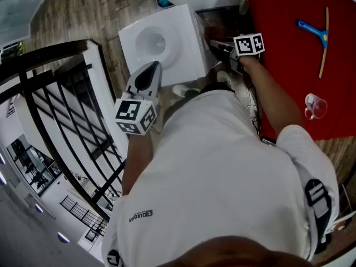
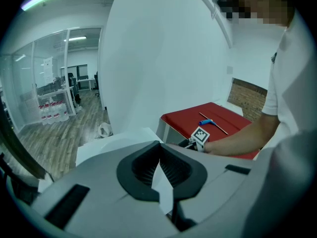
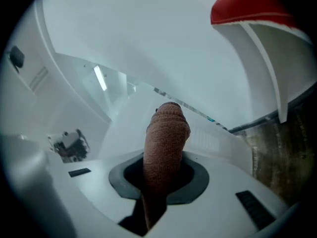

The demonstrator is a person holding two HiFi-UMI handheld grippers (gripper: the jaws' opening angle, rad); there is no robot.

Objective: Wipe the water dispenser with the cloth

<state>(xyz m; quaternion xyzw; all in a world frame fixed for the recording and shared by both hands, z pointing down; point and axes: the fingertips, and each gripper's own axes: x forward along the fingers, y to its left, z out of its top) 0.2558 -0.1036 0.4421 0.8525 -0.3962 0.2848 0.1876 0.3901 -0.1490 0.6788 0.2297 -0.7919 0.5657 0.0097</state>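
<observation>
The white water dispenser stands below me, its top with a round recess. My right gripper is at the dispenser's right side, shut on a brown cloth. The cloth sticks out past the jaws, and its rolled end is against the glossy white side panel. My left gripper hovers at the near edge of the dispenser's top, its jaws shut with nothing between them. In the left gripper view, the right gripper's marker cube shows beyond the dispenser.
A red table stands right of the dispenser with a blue-headed squeegee and a clear cup on it. A black railing runs along the left. The floor is wood.
</observation>
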